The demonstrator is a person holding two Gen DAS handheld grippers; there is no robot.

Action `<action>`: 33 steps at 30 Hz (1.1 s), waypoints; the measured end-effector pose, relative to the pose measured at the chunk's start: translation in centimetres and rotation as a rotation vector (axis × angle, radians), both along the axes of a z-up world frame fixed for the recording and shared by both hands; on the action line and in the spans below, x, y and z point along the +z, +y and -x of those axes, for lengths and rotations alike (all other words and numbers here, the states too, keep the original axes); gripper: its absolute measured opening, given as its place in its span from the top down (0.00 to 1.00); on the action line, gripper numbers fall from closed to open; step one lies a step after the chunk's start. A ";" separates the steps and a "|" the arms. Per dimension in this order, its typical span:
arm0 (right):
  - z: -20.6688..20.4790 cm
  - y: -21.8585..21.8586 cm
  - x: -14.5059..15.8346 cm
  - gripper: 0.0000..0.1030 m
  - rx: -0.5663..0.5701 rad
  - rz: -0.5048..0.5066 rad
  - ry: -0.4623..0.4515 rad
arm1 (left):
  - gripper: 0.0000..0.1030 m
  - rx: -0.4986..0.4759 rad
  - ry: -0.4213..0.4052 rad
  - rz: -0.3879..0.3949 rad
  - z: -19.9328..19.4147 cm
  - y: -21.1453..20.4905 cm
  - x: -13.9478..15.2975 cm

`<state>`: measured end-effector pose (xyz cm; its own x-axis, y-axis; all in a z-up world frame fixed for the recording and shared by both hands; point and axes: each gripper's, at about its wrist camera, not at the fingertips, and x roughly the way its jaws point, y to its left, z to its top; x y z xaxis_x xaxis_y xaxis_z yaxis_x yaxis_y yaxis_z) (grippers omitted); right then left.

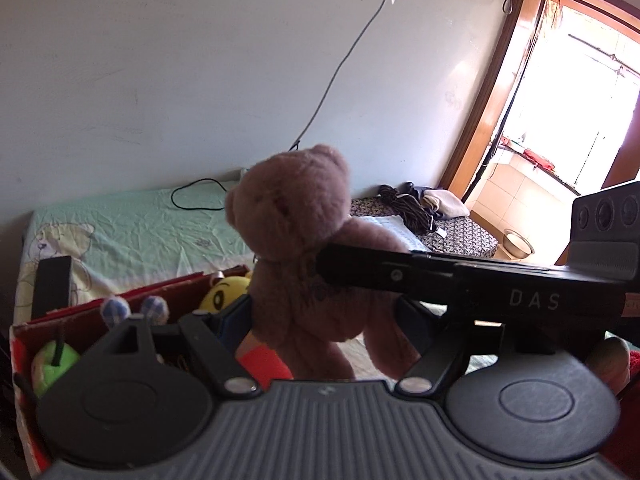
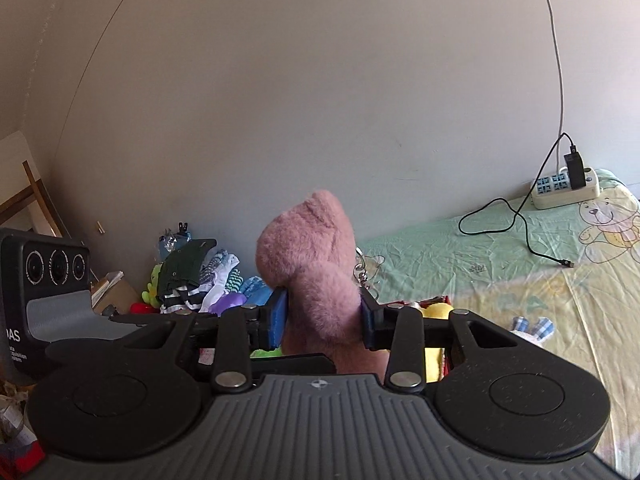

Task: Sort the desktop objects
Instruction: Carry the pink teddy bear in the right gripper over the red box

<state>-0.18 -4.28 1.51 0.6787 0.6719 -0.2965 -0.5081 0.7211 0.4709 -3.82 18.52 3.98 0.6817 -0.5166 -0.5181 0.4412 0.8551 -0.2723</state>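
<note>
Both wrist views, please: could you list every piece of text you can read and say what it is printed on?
"DAS": white letters on the right gripper body, left wrist view.
"AS": left gripper's body, right wrist view, first letter cut off.
Small lines beneath it: too blurred.
Dark marks on the pink teddy bear chest: unreadable.

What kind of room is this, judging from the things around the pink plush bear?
Most likely a bedroom in a home. A bed with a pale green cartoon-bear sheet stands against the plain wall, a white power strip lies on it, and a red cardboard box of soft toys sits beside the bear.
</note>
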 end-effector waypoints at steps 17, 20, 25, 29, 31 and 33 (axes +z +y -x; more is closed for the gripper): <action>-1.8 6.2 -3.0 0.73 -0.144 -0.019 0.098 | 0.27 -0.022 0.010 -0.053 -3.2 5.1 -2.9; -2.0 7.1 -3.8 0.88 -0.156 0.005 0.110 | 0.32 -0.052 0.031 -0.063 -3.7 4.6 -4.0; -3.1 7.4 -5.4 0.92 -0.186 0.063 0.137 | 0.33 -0.032 0.080 -0.096 -5.3 4.0 -6.8; -2.8 6.7 -4.6 0.91 -0.158 0.076 0.123 | 0.33 -0.024 0.139 -0.034 -5.3 5.9 -7.8; -3.1 7.3 -4.6 0.90 -0.133 0.126 0.124 | 0.33 -0.012 0.156 -0.019 -5.3 6.7 -8.0; -3.4 8.0 -5.0 0.87 -0.101 0.183 0.156 | 0.31 0.003 0.182 -0.020 -5.5 7.0 -8.5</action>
